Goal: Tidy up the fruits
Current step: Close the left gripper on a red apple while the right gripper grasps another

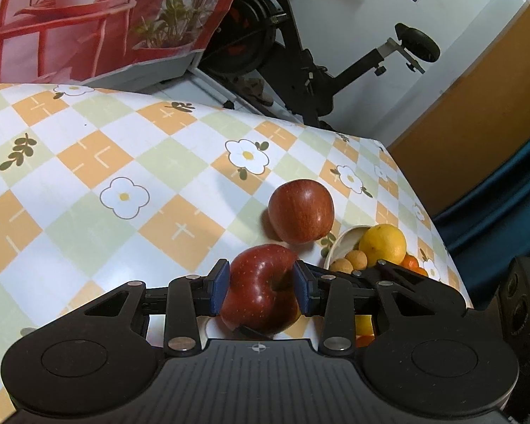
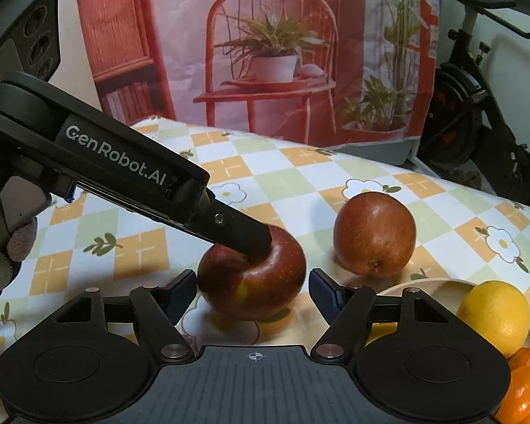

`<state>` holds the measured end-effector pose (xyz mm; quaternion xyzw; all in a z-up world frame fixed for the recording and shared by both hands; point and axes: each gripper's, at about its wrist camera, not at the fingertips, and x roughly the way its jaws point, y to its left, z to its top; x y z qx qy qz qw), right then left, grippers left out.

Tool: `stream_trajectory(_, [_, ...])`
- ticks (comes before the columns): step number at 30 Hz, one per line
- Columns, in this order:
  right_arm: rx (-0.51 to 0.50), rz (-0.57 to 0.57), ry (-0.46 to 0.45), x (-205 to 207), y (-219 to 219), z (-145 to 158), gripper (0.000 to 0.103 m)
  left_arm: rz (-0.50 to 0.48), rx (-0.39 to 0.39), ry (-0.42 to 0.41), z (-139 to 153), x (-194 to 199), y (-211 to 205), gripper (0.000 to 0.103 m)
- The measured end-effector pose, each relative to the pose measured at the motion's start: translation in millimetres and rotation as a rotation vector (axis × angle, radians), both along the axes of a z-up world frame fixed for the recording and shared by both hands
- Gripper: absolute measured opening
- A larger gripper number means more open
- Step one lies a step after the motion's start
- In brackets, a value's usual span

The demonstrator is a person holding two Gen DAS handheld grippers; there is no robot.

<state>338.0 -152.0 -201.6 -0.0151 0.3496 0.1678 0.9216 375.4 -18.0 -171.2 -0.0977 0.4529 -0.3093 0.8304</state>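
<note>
The left gripper (image 2: 254, 247), marked "GenRobot.AI", clamps the dark apple (image 2: 252, 279) on the tablecloth (image 2: 141, 254), apparently to lift it. The right gripper (image 2: 252, 288) brackets the same apple, jaws open, pads clear. Rightward sit a second apple (image 2: 374, 235) and the fruit bowl (image 2: 423, 284), the likely destination.

A: What's that behind the table?
B: A black exercise bike (image 1: 300, 53) at the upper right, and a printed backdrop (image 2: 265, 53) (red chair, potted plants) at the top. The checkered flower tablecloth (image 1: 88, 176) fills the left.
</note>
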Motion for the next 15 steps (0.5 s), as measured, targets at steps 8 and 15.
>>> stream_trajectory(8, [-0.003,-0.003,0.007,2.6,3.2,-1.5,0.064,0.004,-0.012,0.003,-0.7,0.4,2.7,0.04])
stream_trajectory(15, [0.026,-0.007,0.005,-6.0,0.4,1.3,0.064,-0.003,-0.014,-0.001,3.3,-8.3,4.6,0.039])
